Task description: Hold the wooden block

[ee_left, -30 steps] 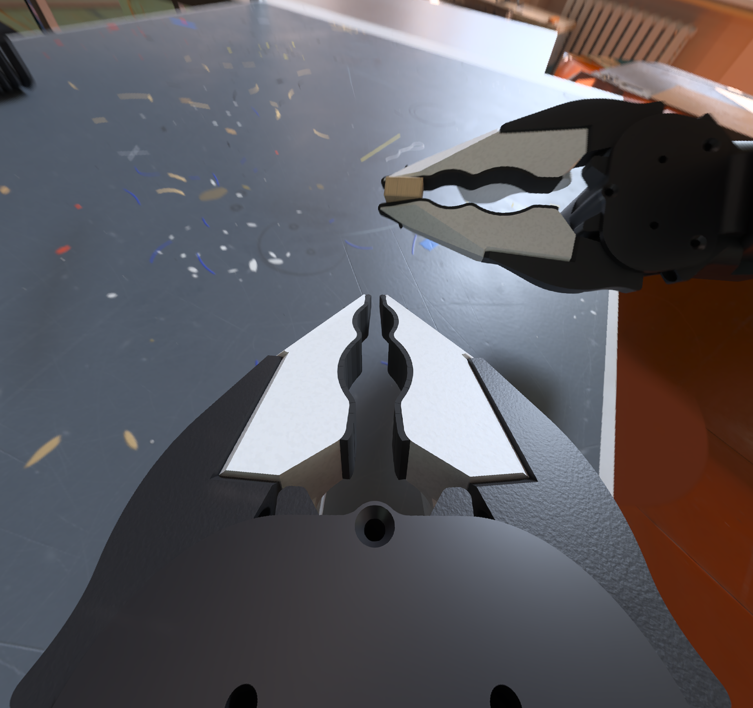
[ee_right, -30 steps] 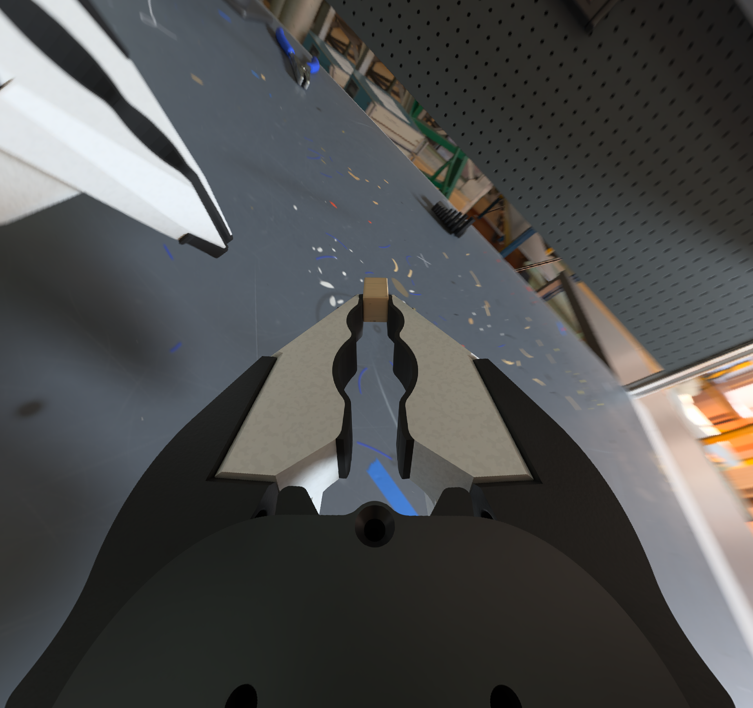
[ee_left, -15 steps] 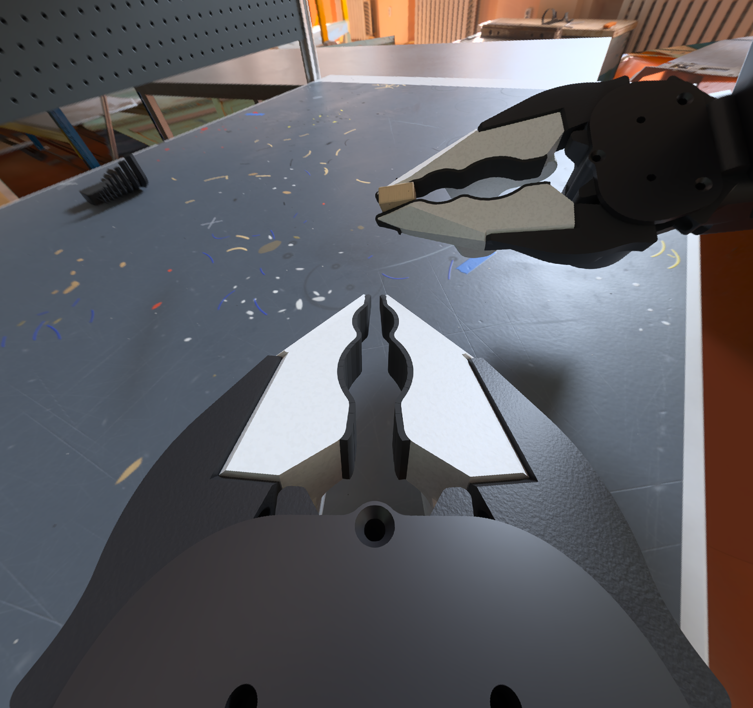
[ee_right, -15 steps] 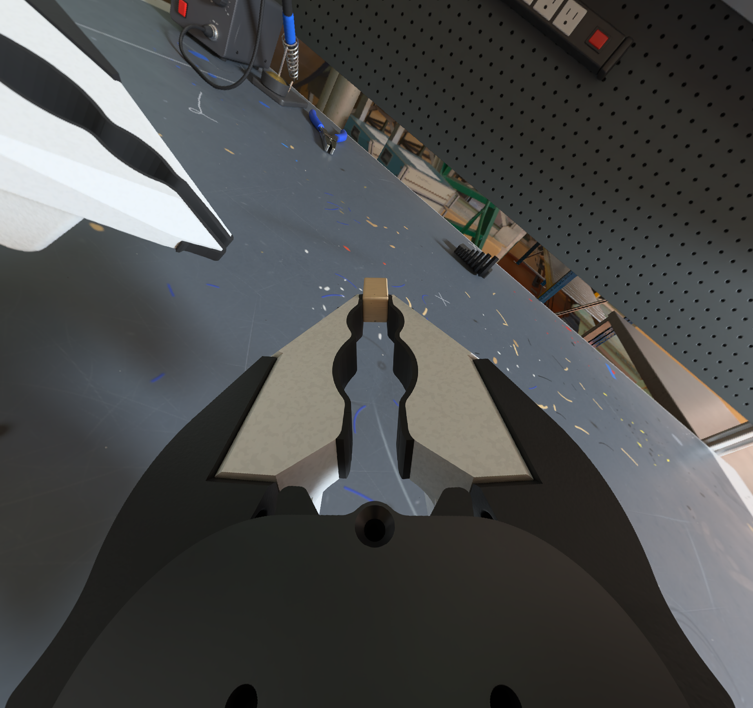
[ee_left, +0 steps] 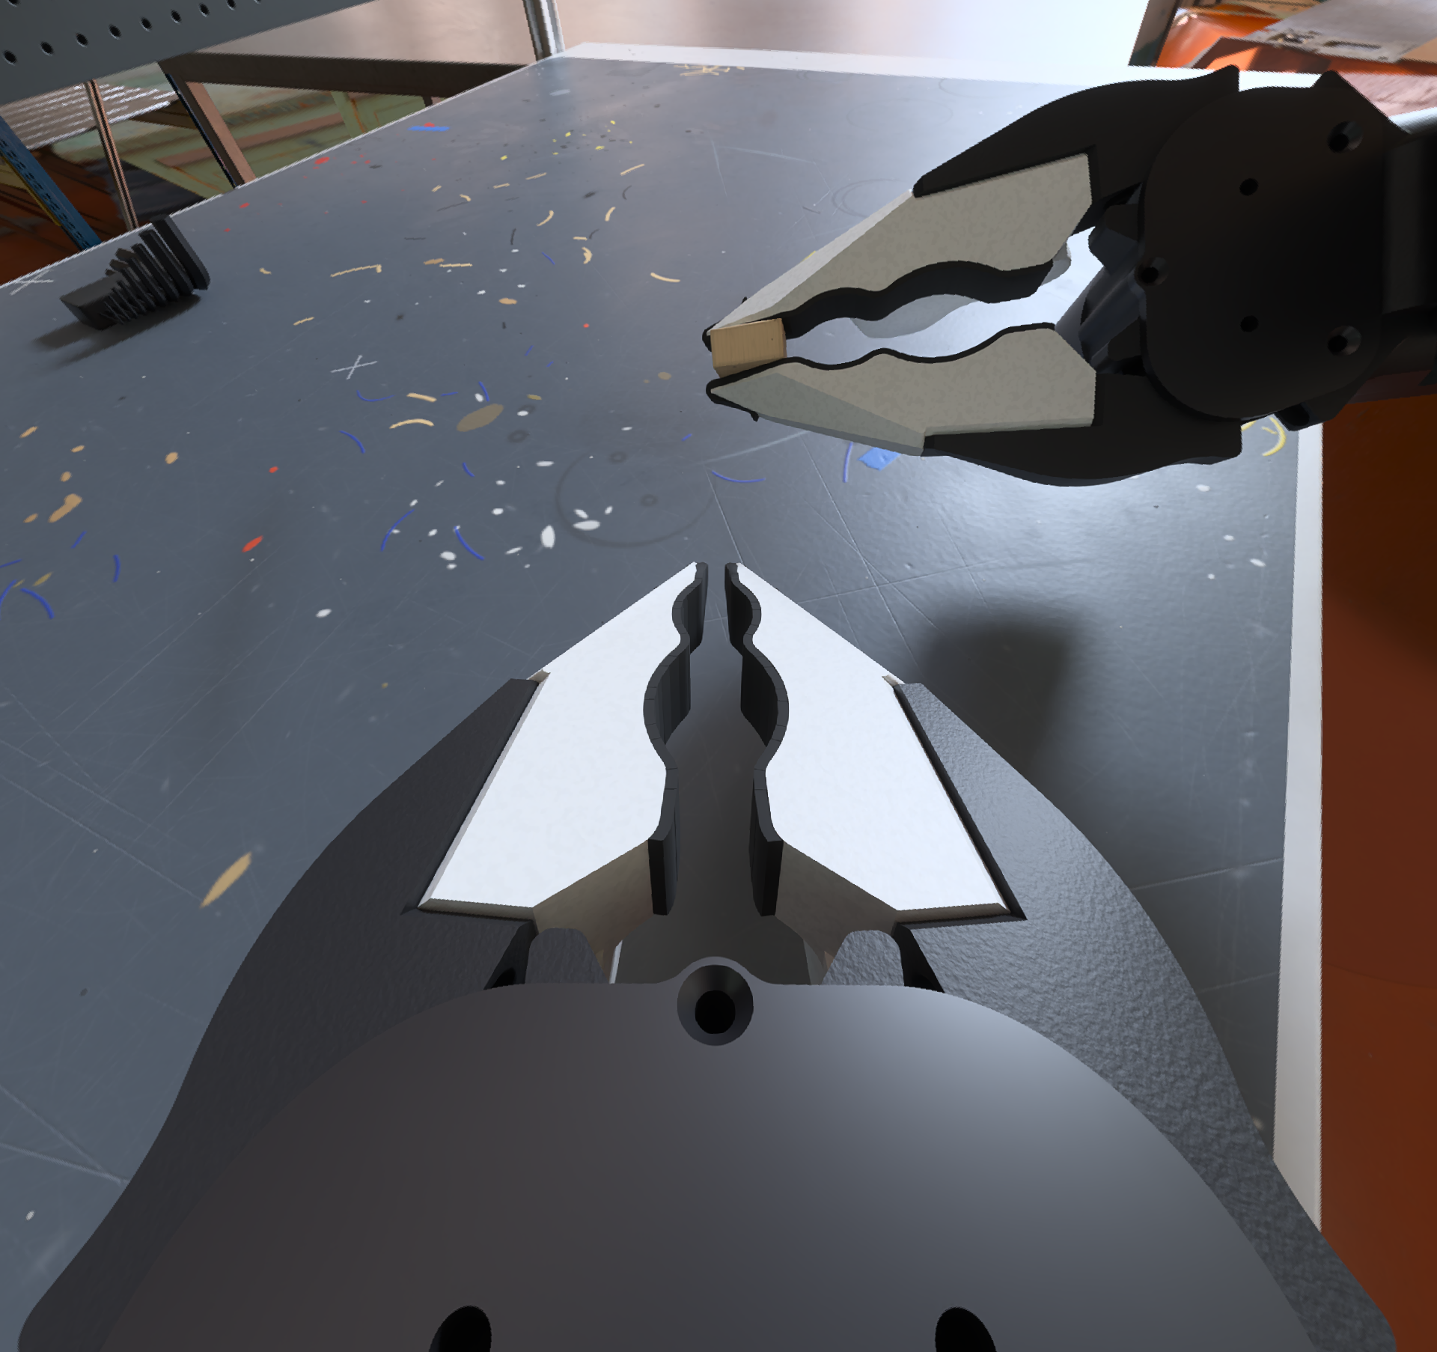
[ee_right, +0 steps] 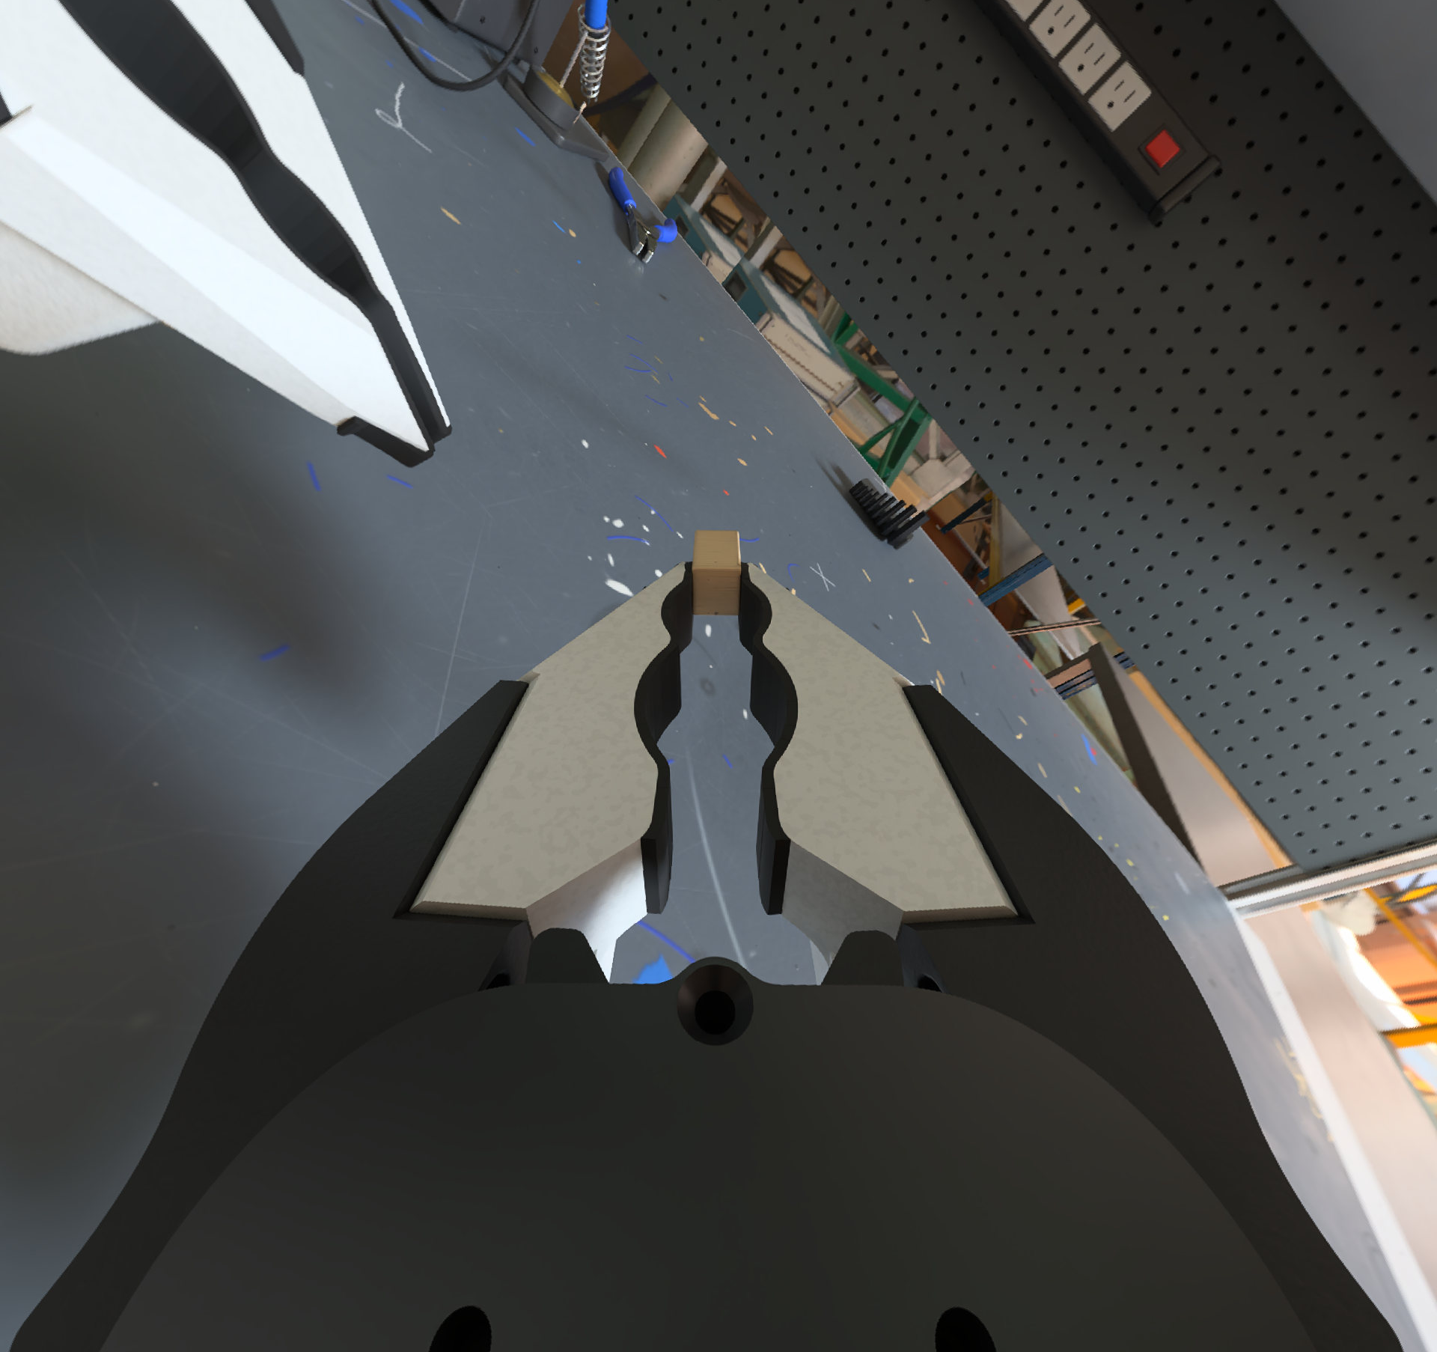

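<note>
A small light wooden block (ee_right: 716, 573) is pinched between the tips of my right gripper (ee_right: 716, 576), which is shut on it and holds it above the grey workbench (ee_right: 194, 692). In the left wrist view the block (ee_left: 748, 343) and the right gripper (ee_left: 735, 354) hang in the air at the upper right, turned on their side. My left gripper (ee_left: 715, 572) is shut and empty, its tips a short way below and in front of the block. In the right wrist view the left gripper's white fingers (ee_right: 233, 226) reach in from the upper left.
The workbench (ee_left: 311, 692) is strewn with small coloured scraps. A black ribbed part (ee_left: 136, 288) lies at the far left. A soldering station and iron stand (ee_right: 544, 31), blue-handled cutters (ee_right: 641, 222), a pegboard (ee_right: 1089, 381) and a power strip (ee_right: 1073, 47) line the back. The bench's right edge (ee_left: 1302, 770) is close.
Both views have swung and drawn a little closer. The right gripper keeps the block pinched and now shows larger in the left wrist view. The left gripper stays shut.
</note>
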